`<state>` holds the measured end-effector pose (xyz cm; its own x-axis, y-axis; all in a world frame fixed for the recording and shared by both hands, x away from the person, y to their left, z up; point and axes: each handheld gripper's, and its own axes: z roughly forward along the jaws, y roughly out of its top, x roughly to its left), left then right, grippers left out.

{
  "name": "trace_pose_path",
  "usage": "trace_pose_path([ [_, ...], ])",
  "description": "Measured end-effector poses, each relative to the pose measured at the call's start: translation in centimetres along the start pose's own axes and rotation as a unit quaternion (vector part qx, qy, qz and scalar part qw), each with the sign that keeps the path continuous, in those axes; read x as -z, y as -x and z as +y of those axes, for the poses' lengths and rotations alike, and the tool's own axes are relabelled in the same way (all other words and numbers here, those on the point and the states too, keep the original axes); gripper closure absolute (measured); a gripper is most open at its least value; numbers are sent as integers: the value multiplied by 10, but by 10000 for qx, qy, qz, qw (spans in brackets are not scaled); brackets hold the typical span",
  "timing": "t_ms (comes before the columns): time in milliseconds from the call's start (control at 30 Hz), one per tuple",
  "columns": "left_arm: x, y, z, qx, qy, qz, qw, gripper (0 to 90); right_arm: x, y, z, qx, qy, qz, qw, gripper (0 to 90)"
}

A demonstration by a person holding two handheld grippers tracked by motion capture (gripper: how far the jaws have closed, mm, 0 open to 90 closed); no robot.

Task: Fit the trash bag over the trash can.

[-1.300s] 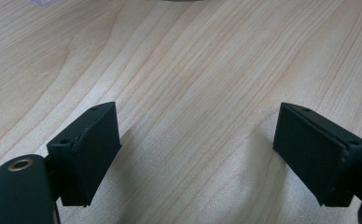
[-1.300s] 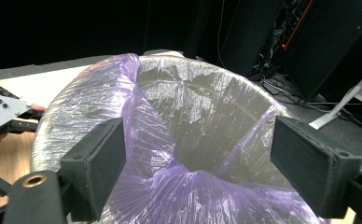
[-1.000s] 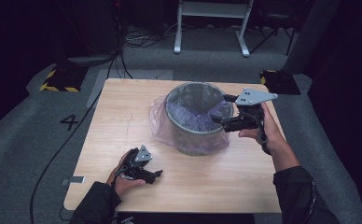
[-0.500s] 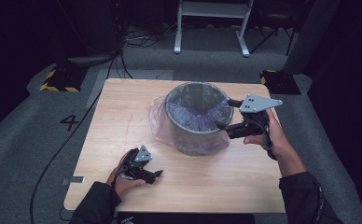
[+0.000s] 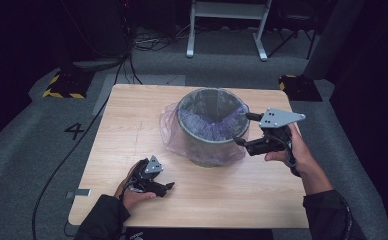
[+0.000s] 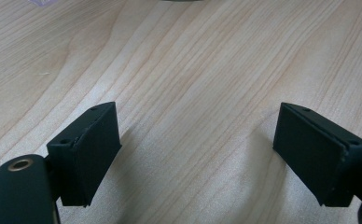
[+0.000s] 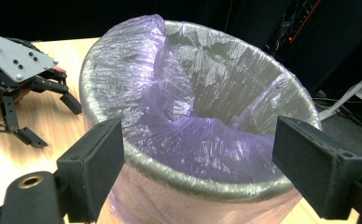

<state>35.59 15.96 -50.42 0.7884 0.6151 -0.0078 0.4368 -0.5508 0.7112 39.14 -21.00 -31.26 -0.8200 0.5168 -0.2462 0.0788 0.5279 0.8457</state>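
Right gripper (image 5: 246, 131) at the bin's (image 5: 209, 150) 3 o'clock, jaws spread wide and empty, lined up to tuck the purple liner (image 7: 202, 135) over the rim. Left gripper (image 5: 168, 186) parked at 7 o'clock on the table (image 5: 132, 120), jaws wide apart, nothing held.

Right tool (image 7: 195, 175), its two black jaws spread wide apart, faces the near rim of a round grey bin (image 7: 179, 182) lined with a translucent purple plastic bag (image 7: 188, 135) folded over the rim. The left tool (image 7: 18, 88), bearing a grey plate, rests on the light wooden worktop (image 7: 11, 154) beyond.
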Motion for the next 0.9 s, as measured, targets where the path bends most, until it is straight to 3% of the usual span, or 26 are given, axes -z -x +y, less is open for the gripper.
trace_pose_path([
  [900,0,0,0,0,0,0,10000,141,3,-9,-28,142,-400,-49,9991,166],
])
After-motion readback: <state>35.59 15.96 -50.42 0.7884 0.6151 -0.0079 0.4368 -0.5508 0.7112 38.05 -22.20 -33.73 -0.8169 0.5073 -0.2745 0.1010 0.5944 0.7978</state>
